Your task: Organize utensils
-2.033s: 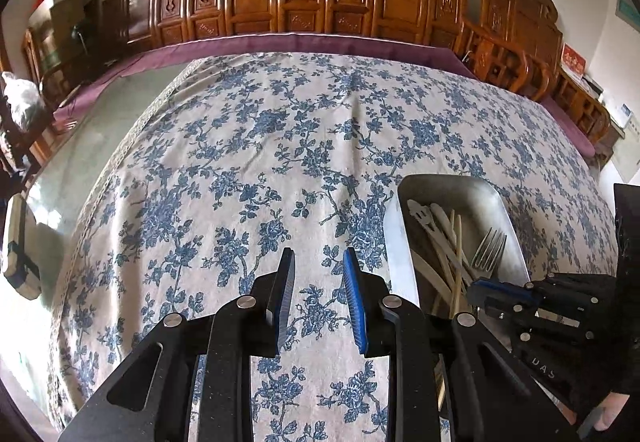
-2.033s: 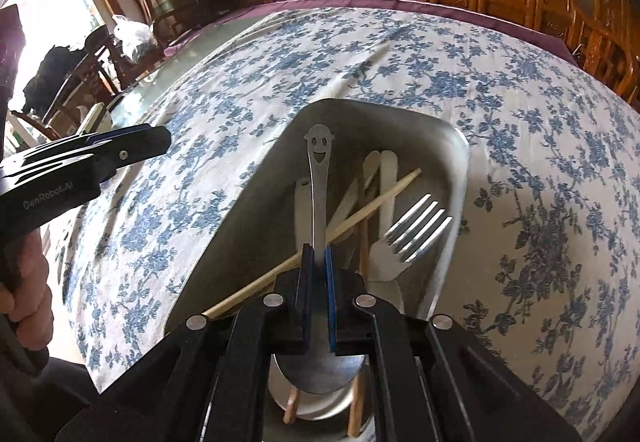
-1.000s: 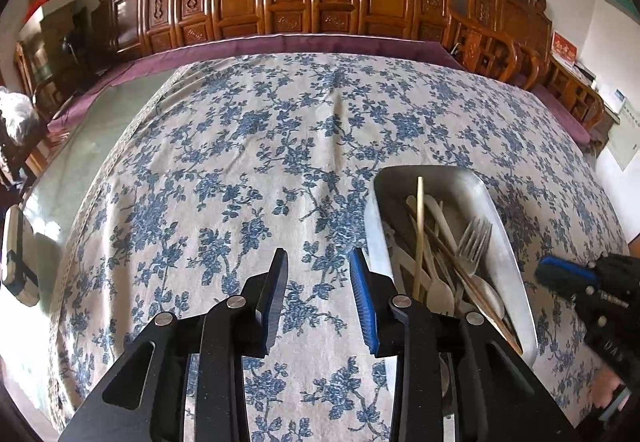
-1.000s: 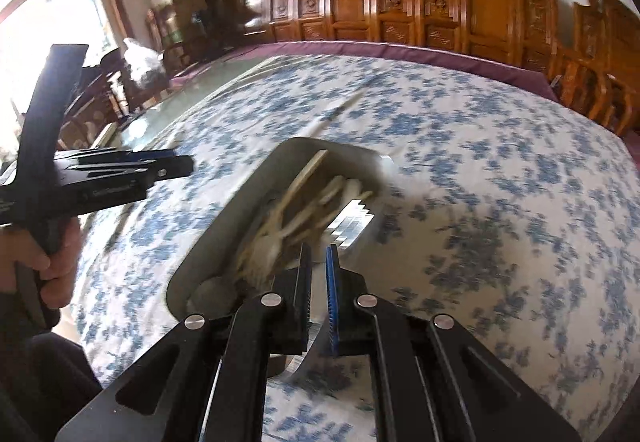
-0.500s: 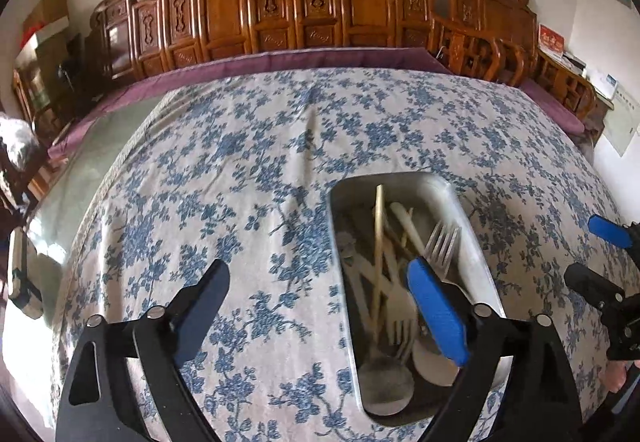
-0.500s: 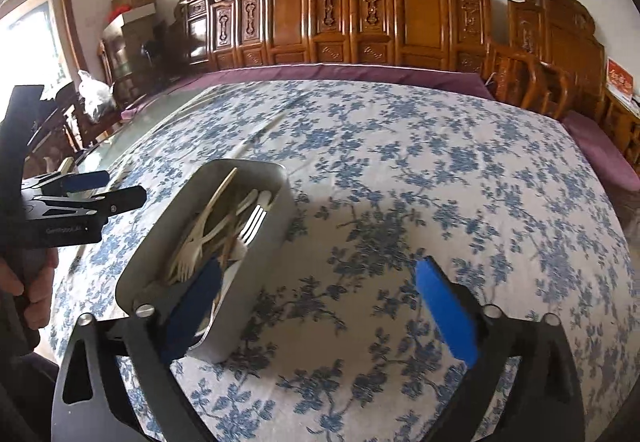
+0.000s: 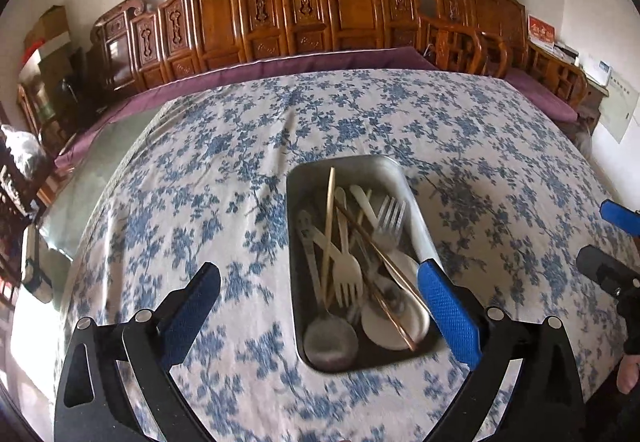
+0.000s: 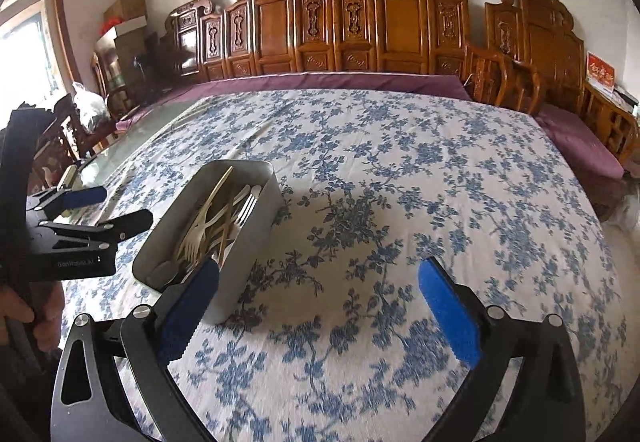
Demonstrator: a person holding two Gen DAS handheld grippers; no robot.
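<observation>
Floral tablecloth (image 7: pixel 240 169): utensil tray (image 7: pixel 414 217) apparently below left tool (image 7: pixel 318 292), jaws opening, empty; right tool (image 8: pixel 318 292) wide, beside tray.

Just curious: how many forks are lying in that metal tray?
2 that I can tell: a metal fork toward the tray's right wall, a cream plastic fork mid-tray. Others may hide underneath.

Metal bin (image 7: pixel 408 197), rectangular, rounded corners, open top, upright on worktop, long axis running away from left wrist view. Utensils all inside, loosely piled, handles mostly toward far end:
- metal spoon (image 7: pixel 329 338), bowl at near end
- metal fork (image 7: pixel 390 219), tines toward far end, by right wall
- cream plastic fork (image 7: pixel 347 274), tines toward near end
- white spoon (image 7: pixel 394 316), bowl near
- chopsticks (image 7: pixel 329 226), one lengthwise, others crossing diagonally.
</observation>
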